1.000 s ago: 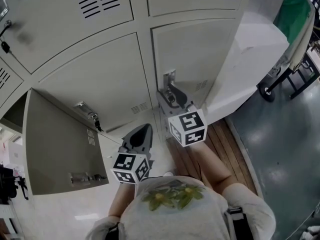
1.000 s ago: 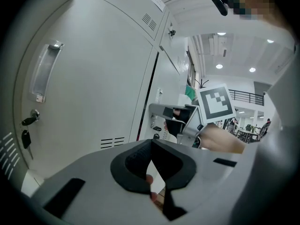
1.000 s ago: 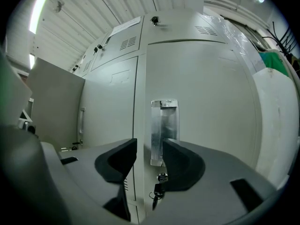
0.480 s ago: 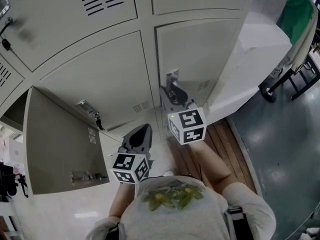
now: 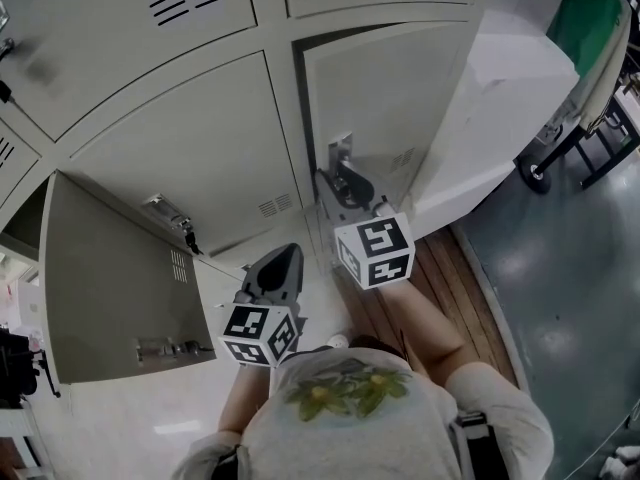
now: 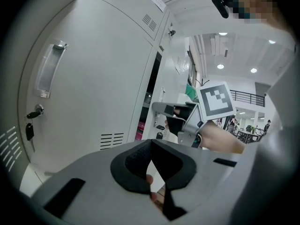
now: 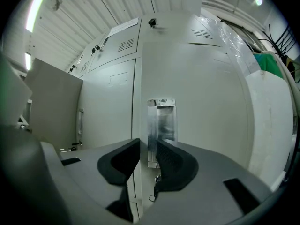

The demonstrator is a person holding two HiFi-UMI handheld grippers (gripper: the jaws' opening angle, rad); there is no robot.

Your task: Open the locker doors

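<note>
Right gripper (image 7: pixel 148 149) jaws just closed in, now clamped on the left edge of the metal handle (image 7: pixel 162 125) of the lower right locker door (image 7: pixel 206 107). Key (image 7: pixel 155 190) under it is half hidden by the pad. Left gripper (image 6: pixel 151 146) jaws are together, empty. In the head view the marker cube (image 5: pixel 374 251) covers the grip.

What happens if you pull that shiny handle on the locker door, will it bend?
The handle looks like stiff metal, so probably no bending. The door seems thin sheet steel, so it should swing easily, like the open door further left.
</note>
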